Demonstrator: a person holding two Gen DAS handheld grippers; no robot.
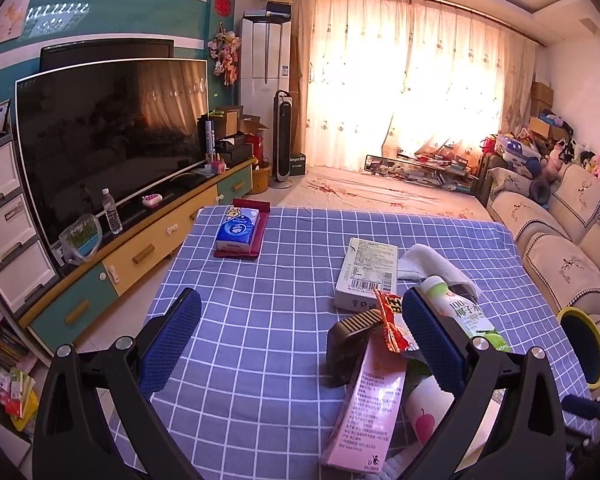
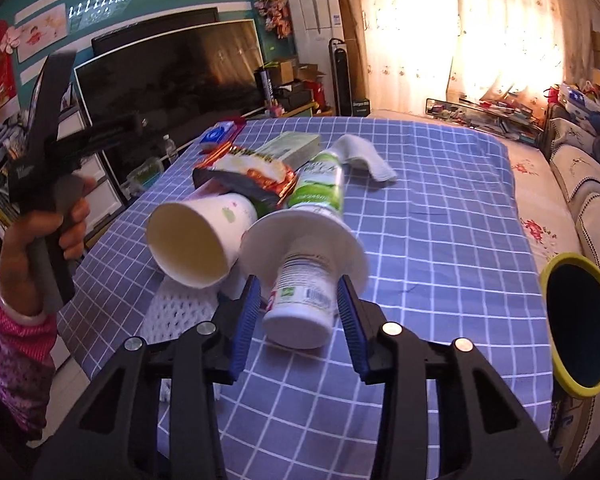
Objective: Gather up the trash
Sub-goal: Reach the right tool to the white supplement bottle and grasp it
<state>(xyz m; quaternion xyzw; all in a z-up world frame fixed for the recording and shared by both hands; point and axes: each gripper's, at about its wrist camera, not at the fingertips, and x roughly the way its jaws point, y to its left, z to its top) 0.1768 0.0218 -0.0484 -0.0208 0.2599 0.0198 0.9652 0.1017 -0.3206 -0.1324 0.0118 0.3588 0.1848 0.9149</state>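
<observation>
Table: checked blue cloth, trash heaped near-left.
Right gripper: straddling white bottle, ready to lift; contact unclear.
Left gripper: spread, empty.

Wide open checked worktop on the left, nothing there but a tissue pack at the far edge. The right side is crowded: cup, wrapper, bottles, box and towel bunched together.
</observation>
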